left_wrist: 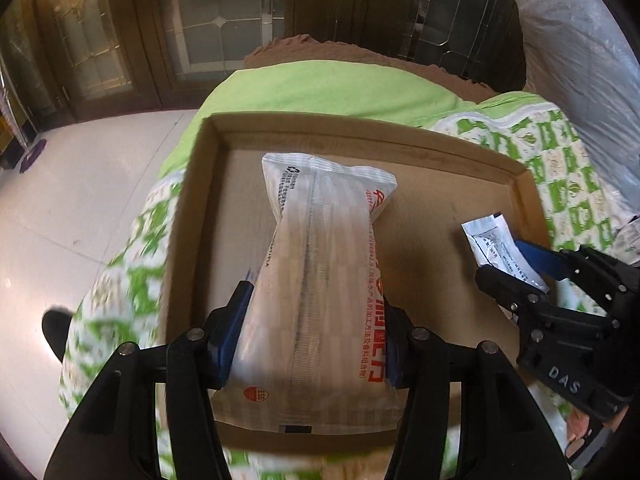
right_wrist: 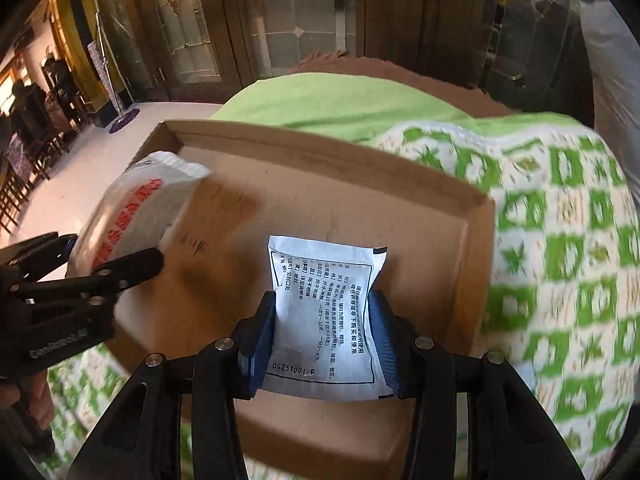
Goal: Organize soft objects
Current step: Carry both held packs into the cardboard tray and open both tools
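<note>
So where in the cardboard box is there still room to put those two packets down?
The box floor is bare: a wide patch lies between the long packet in the left gripper and the small sachet in the right gripper, back to the far wall. It is crowded only beneath the two grippers at the near edge.

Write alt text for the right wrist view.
The right hand-held gripper grips a small white sachet over a shallow cardboard box on a green-patterned quilt; at left, the left hand-held gripper holds a long white packet.
</note>
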Available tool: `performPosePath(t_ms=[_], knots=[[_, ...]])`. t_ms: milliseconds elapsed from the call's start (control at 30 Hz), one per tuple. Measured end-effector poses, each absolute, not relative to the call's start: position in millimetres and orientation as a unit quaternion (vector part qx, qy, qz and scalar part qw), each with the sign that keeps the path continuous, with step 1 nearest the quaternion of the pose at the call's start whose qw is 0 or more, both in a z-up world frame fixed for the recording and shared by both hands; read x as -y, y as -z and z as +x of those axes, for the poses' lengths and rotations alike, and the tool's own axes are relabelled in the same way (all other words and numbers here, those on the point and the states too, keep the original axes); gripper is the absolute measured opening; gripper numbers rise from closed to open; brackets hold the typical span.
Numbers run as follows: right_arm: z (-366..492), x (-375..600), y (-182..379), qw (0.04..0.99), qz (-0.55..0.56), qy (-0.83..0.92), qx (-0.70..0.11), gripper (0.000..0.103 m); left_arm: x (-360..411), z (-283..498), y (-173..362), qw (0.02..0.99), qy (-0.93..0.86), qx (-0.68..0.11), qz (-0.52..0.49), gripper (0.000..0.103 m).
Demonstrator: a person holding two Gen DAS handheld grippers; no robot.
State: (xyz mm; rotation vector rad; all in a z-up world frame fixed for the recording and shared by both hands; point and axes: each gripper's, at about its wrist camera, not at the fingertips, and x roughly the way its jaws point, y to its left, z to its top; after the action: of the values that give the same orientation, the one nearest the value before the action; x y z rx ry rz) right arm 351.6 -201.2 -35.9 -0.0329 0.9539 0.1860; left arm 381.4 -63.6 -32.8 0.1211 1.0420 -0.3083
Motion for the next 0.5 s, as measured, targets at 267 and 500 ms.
performPosePath(t_ms=[267, 500], knots=[[387, 183, 49, 0.893, -0.025, -0.088, -0.441, 0.049, 54, 412, 47, 0.857, 0.122, -0.499, 0.042, 0.070], [395, 185, 64, 0.893, 0.004, -0.086, -0.443, 0.071, 60, 410, 48, 0.855, 0.130, -0.500, 0.048, 0.082]])
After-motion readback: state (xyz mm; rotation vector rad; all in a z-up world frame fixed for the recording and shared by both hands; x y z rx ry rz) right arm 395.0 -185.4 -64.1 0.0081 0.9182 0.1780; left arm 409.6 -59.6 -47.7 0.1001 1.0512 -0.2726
